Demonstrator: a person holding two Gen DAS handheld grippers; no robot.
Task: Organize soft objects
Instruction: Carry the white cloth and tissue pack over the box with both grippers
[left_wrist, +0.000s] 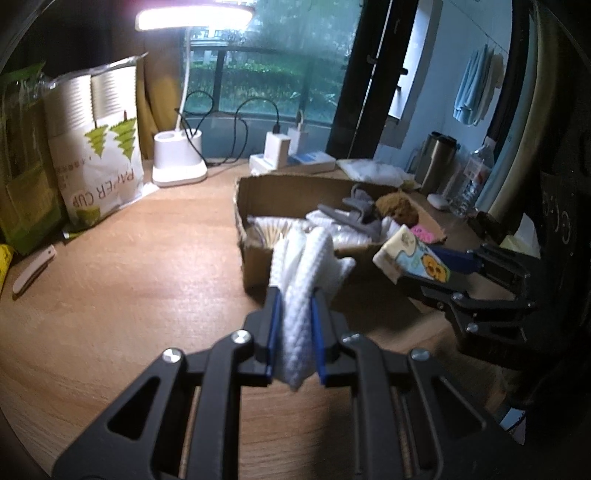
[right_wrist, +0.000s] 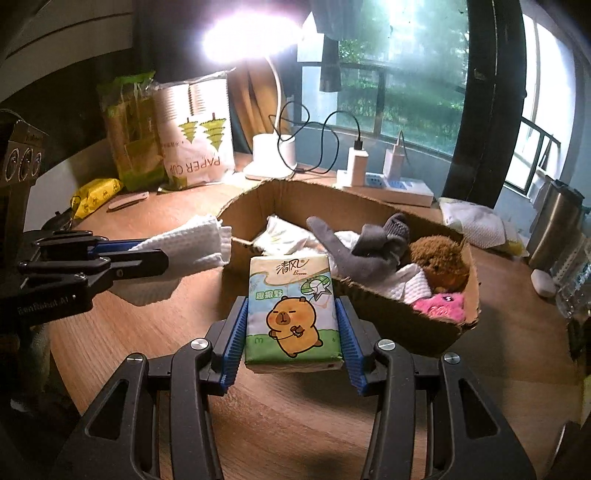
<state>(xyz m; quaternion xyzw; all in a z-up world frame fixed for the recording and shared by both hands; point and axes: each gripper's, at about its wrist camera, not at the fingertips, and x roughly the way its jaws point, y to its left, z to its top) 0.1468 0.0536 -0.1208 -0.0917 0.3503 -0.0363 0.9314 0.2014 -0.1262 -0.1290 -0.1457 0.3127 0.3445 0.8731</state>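
Note:
My left gripper (left_wrist: 294, 295) is shut on a white waffle-weave cloth (left_wrist: 303, 280) and holds it above the desk, just short of the cardboard box (left_wrist: 258, 192). The same cloth (right_wrist: 192, 243) and left gripper (right_wrist: 147, 254) show at the left of the right wrist view. My right gripper (right_wrist: 291, 306) is shut on a tissue pack (right_wrist: 291, 310) printed with a cartoon capybara, held in front of the box (right_wrist: 406, 321). The pack (left_wrist: 410, 254) also shows in the left wrist view. The box holds a grey glove (right_wrist: 369, 247), a brown plush (right_wrist: 439, 262), a pink plush (right_wrist: 439, 306) and white cloths.
A white desk lamp (right_wrist: 269, 158) and a power strip with chargers (right_wrist: 391, 184) stand behind the box. Paper cup bags (right_wrist: 195, 136) and a yellow pack (right_wrist: 96, 195) sit at the back left. A steel mug (right_wrist: 557, 221), a water bottle and a white bag (right_wrist: 476, 221) are at the right.

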